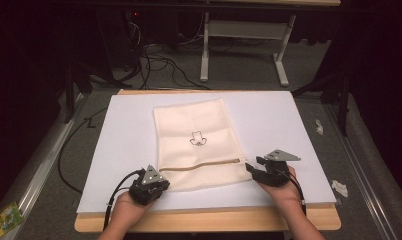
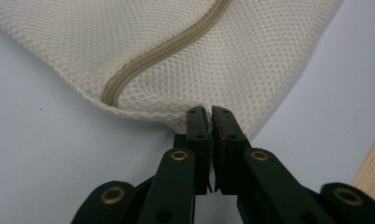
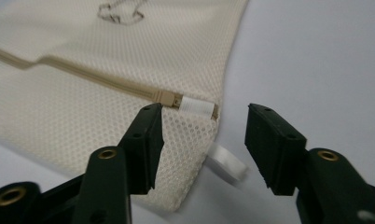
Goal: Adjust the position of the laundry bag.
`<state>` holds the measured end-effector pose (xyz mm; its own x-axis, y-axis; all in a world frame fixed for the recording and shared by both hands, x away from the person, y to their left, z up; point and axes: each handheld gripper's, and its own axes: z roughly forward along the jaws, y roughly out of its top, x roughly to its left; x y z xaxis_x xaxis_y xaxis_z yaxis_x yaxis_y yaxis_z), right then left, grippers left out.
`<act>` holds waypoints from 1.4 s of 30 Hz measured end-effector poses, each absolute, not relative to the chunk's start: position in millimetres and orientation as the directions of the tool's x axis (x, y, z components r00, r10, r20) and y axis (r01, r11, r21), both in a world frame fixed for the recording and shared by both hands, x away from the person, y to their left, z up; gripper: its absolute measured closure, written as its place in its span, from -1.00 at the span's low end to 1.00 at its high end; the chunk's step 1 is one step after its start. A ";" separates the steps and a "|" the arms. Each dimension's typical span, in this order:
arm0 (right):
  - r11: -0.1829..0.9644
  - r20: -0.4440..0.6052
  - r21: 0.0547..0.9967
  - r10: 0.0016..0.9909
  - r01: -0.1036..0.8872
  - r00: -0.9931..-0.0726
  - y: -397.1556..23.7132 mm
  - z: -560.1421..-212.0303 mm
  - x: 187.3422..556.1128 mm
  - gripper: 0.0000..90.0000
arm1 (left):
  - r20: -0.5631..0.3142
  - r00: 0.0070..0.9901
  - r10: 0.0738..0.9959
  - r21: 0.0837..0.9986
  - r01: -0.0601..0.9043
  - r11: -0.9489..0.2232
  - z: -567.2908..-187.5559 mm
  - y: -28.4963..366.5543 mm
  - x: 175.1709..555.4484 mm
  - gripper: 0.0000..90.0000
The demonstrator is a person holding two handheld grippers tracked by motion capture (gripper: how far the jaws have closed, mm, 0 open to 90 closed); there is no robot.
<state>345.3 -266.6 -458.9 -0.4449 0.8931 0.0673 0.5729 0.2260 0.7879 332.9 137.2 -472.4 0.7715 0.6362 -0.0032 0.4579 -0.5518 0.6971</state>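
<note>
the mesh bag (image 1: 199,145) lies flat on the table (image 1: 289,125), zip seemingly closed, its near corner pinched by the left hand-held gripper (image 2: 209,116) while the right hand-held gripper (image 3: 202,140) gapes around the zip's end, nothing pulled yet.

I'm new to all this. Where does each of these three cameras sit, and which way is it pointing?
High view: above the person's side, looking forward and down at the mesh bag; both hands and grippers show.
Left gripper view: rides the left gripper, whose jaws pinch the bag's corner.
Right gripper view: rides the right gripper, jaws apart around the zipper end.
All three share the bag.
</note>
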 end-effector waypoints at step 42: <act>0.346 -0.020 0.699 0.884 0.626 -0.467 -302.9 -466.7 293.1 0.80 | -0.032 0.823 0.568 0.695 0.427 -0.579 -468.3 106.9 309.3 0.63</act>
<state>293.1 -302.9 -466.7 -0.4665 0.8843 -0.0196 0.6258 0.3457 0.6991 309.3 106.9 -468.3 0.8227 0.5676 -0.0319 0.4266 -0.5793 0.6945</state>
